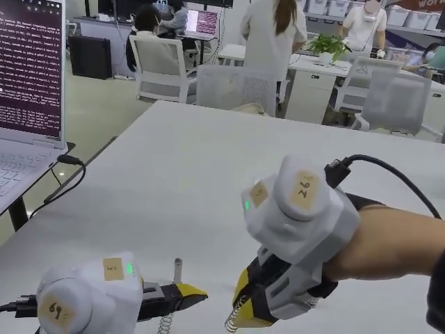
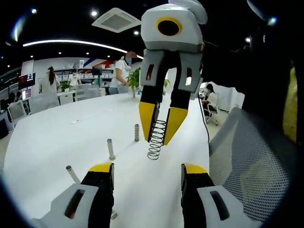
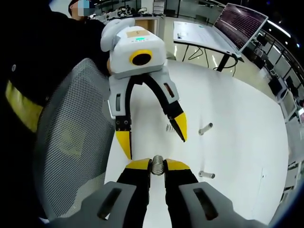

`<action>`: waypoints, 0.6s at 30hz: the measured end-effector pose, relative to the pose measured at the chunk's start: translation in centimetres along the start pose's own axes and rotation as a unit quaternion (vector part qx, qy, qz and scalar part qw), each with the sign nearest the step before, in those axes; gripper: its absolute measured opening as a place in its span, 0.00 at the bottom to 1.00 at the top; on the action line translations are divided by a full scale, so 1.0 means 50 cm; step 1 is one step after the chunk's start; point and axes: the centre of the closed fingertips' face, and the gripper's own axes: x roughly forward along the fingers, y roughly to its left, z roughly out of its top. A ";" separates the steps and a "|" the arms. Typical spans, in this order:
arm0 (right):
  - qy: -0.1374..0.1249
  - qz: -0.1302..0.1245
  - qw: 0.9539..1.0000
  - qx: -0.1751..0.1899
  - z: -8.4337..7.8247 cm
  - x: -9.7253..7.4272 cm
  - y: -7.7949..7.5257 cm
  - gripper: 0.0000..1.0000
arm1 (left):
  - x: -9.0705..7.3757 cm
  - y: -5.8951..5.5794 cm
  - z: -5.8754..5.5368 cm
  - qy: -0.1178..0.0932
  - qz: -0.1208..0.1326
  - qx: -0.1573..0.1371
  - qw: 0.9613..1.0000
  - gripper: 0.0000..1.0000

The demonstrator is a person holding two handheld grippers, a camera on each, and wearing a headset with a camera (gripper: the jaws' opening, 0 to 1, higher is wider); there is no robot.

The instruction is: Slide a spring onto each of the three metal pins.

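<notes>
Fingers (image 3: 137, 166) of the right gripper (image 3: 157, 166) are clamped on a spring (image 3: 157, 160), held low over the white table (image 1: 174, 174). The left gripper (image 2: 147, 168) faces it, jaws spread with nothing between them. Of the three pins just beyond, the far pin (image 2: 136, 132) looks ribbed and likely wears a spring already; the middle pin (image 2: 110, 148) and near pin (image 2: 72, 173) look bare. So the second spring seems in hand: next, line its open end over a bare pin's tip and slide it down. One sticker (image 1: 304, 189) reads 264, the left gripper's sticker (image 1: 55, 313) 69; the laptop (image 1: 28, 69) text is unreadable
</notes>
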 end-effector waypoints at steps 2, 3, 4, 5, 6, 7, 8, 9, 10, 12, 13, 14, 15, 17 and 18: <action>-0.001 -0.002 1.000 0.001 -0.001 -0.002 -0.003 0.08 | -0.005 0.006 -0.002 -0.001 0.008 -0.002 1.000 0.54; -0.001 -0.002 1.000 0.002 -0.001 -0.002 -0.003 0.08 | -0.008 0.007 -0.004 0.000 0.010 -0.003 1.000 0.55; -0.001 -0.002 1.000 0.003 -0.001 -0.003 -0.004 0.08 | -0.011 0.009 -0.006 -0.001 0.012 -0.004 1.000 0.56; -0.002 -0.004 1.000 0.003 -0.001 -0.004 -0.006 0.08 | -0.015 0.012 -0.007 -0.002 0.016 -0.005 1.000 0.57; -0.002 -0.004 1.000 0.004 -0.002 -0.004 -0.007 0.08 | -0.017 0.014 -0.009 -0.002 0.019 -0.006 1.000 0.58; -0.002 -0.005 1.000 0.004 -0.003 -0.005 -0.008 0.08 | -0.021 0.017 -0.010 -0.002 0.023 -0.008 1.000 0.60; -0.002 -0.006 1.000 0.005 -0.004 -0.005 -0.009 0.08 | -0.023 0.019 -0.013 -0.001 0.026 -0.009 1.000 0.61; -0.002 -0.007 1.000 0.005 -0.005 -0.005 -0.010 0.08 | -0.025 0.020 -0.015 0.000 0.027 -0.009 1.000 0.62; -0.001 -0.007 1.000 0.005 -0.005 -0.006 -0.010 0.08 | -0.028 0.022 -0.018 0.001 0.029 -0.009 1.000 0.62; -0.001 -0.007 1.000 0.006 -0.007 -0.007 -0.011 0.08 | -0.035 0.028 -0.028 0.003 0.036 -0.016 0.999 0.64; -0.001 -0.008 1.000 0.006 -0.007 -0.007 -0.012 0.08 | -0.038 0.029 -0.029 0.003 0.038 -0.019 0.999 0.65; -0.001 -0.008 1.000 0.006 -0.007 -0.007 -0.012 0.08 | -0.041 0.030 -0.033 0.003 0.042 -0.020 0.999 0.66; 0.000 -0.009 1.000 0.007 -0.008 -0.007 -0.013 0.08 | -0.044 0.031 -0.035 0.003 0.045 -0.022 0.999 0.67; 0.000 -0.009 1.000 0.008 -0.009 -0.008 -0.014 0.08 | -0.048 0.034 -0.040 0.003 0.049 -0.027 0.998 0.68; 0.001 -0.009 1.000 0.008 -0.010 -0.008 -0.014 0.08 | -0.050 0.035 -0.041 0.002 0.052 -0.028 0.998 0.69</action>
